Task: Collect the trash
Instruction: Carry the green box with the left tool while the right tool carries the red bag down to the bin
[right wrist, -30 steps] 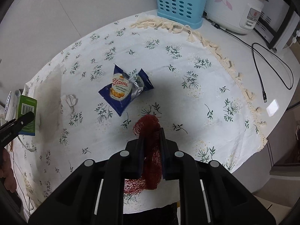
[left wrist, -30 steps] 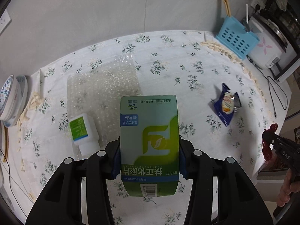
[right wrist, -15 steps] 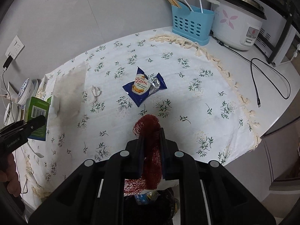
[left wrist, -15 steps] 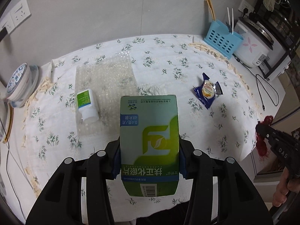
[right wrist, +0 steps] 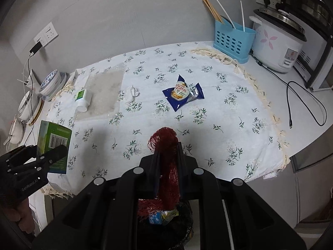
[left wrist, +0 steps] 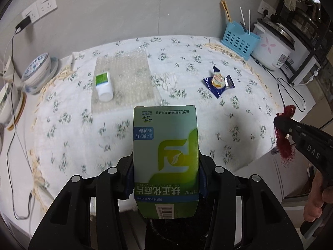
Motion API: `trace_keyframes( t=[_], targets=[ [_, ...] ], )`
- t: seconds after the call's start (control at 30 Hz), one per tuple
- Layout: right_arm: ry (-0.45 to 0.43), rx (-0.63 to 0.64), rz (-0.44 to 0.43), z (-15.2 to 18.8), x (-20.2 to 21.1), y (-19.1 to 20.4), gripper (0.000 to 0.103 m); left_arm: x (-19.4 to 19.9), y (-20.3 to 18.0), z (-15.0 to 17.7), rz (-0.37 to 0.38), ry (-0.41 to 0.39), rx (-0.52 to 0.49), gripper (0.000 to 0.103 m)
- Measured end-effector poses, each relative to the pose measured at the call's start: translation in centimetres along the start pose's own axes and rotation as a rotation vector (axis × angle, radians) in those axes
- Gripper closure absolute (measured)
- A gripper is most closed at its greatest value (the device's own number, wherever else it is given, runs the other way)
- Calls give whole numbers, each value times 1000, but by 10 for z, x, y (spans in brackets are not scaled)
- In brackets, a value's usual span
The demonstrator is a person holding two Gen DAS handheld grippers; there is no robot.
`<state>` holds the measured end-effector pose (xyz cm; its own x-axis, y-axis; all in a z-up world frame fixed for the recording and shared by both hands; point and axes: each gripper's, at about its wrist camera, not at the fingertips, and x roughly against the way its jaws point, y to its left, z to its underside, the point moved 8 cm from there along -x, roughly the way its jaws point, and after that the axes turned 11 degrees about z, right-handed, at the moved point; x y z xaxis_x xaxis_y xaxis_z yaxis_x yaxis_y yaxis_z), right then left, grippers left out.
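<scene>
Left tongs point(left wrist: 165, 175): clamped on green box point(left wrist: 165, 156); drawn back from table point(left wrist: 239, 125)
Right tongs point(right wrist: 167, 166): pinched shut on red net point(right wrist: 166, 162); now above bin point(right wrist: 183, 225); drop comes next

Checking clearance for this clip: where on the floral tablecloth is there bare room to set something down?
Free: the near cloth between the blue snack wrapper and the table's front edge, and the strip beyond the wrapper toward the blue utensil caddy. Crowded: the left, where the white pill bottle lies on the clear bubble wrap sheet beside a crumpled white tissue.

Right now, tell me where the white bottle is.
The white bottle lies on its side on the bubble wrap's left edge, at the table's left, near the bowls.
</scene>
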<state>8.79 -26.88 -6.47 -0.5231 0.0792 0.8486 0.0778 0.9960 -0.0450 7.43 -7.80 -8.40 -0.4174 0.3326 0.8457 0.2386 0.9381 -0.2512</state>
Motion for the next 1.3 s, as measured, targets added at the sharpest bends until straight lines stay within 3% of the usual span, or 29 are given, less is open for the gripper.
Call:
trace_keyframes(
  t=[0.43, 0.73, 1.3],
  targets=[
    [19, 97, -58, 59, 3, 10, 90, 3, -20, 91, -22, 18, 65, 57],
    [71, 136, -77, 113, -15, 10, 90, -19, -24, 153, -32, 56, 121, 57],
    [179, 196, -95, 220, -55, 16, 90, -70, -18, 235, -36, 131, 147, 57]
  ],
)
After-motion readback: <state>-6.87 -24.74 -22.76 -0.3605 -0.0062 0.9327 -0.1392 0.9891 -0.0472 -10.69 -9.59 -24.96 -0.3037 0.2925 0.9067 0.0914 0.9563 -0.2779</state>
